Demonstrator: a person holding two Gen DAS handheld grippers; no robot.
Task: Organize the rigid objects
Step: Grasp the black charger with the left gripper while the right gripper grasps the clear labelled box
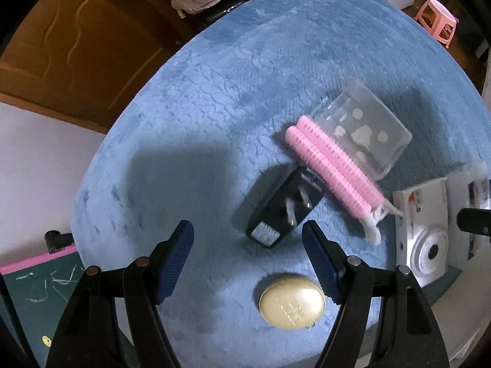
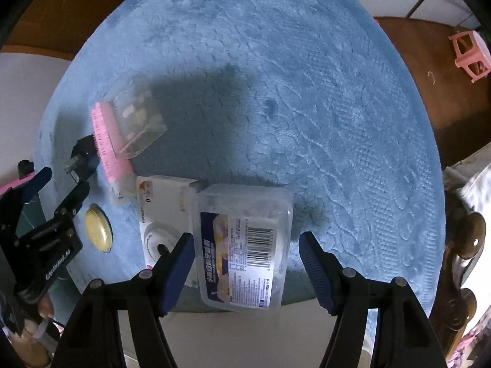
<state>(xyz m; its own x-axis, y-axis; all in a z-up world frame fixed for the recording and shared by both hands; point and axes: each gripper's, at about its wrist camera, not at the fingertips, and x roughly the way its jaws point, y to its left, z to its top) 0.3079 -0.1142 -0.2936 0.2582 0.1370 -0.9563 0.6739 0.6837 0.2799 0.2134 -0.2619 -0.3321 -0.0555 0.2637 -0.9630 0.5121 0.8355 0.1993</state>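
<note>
Gaping empty, both grippers' fingers [image 1: 319,263] [image 2: 316,266]; barcode-labelled clear box [image 2: 245,245], print unreadable.

A wooden door [image 1: 70,49], a pink stool [image 1: 437,21] and a blue plush mat [image 1: 245,70].

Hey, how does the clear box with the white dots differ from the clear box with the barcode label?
The dotted clear box carries white spots and no label; the barcode box wears a printed label with a barcode. The dotted box lies against the pink hair roller, further in on the blue mat; the barcode box overhangs the mat's near edge, partly on the white camera, between the open fingers of the right claw. Both are transparent plastic.
</note>
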